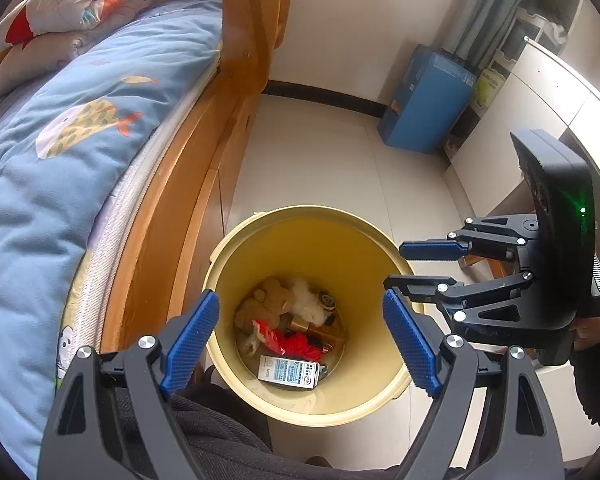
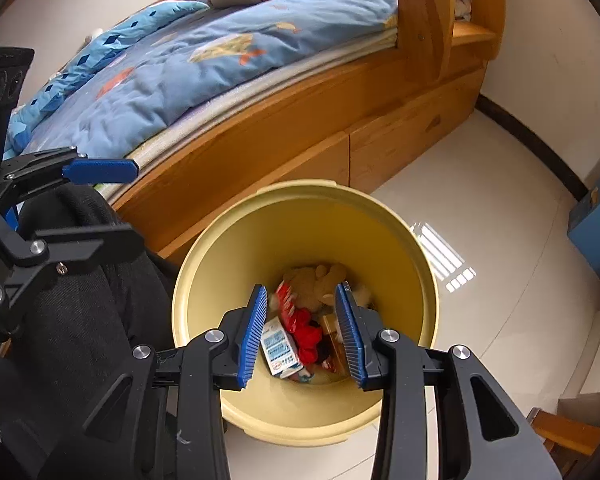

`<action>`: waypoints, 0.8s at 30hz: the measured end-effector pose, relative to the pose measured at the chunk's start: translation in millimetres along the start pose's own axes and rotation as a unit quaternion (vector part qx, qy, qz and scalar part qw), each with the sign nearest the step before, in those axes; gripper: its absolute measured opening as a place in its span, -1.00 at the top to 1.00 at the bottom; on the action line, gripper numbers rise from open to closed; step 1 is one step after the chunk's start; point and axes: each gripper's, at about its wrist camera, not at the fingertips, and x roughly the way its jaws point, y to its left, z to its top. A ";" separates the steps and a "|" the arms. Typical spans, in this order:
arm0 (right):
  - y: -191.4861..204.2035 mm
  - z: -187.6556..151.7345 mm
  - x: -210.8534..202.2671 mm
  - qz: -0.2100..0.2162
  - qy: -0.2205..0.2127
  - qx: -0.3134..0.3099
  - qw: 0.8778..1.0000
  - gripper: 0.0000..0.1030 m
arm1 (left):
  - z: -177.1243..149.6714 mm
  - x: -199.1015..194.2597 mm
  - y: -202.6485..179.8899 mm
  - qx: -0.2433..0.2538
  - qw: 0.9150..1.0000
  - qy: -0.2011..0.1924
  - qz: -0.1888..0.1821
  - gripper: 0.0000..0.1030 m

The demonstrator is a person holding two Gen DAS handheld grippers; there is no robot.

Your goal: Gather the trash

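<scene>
A yellow bin (image 1: 320, 248) (image 2: 300, 232) stands on the floor beside the bed. At its bottom lie a white-and-blue carton (image 1: 288, 372) (image 2: 280, 346), a red wrapper (image 1: 296, 340) (image 2: 306, 332), a brown plush toy (image 1: 266, 304) (image 2: 316, 280) and white fluff (image 1: 308, 300). My left gripper (image 1: 300, 298) (image 2: 138, 204) hangs over the bin's near side, wide open and holding nothing. My right gripper (image 2: 302, 288) (image 1: 394, 265) is above the bin's right rim, its jaws partly apart with nothing between the pads.
A wooden bed (image 1: 204, 184) (image 2: 300, 136) with a blue fish-print quilt (image 1: 60, 152) runs along the bin's left. A blue box (image 1: 424, 100) leans on the far wall. White furniture (image 1: 532, 92) stands at right. A person's dark-clothed leg (image 2: 80, 320) is next to the bin.
</scene>
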 end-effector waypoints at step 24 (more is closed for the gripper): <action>150.2 71.5 -69.3 0.066 -0.100 -0.143 0.982 0.23 | -40.7 -139.2 52.9 -0.061 0.986 -0.127 0.087 -0.69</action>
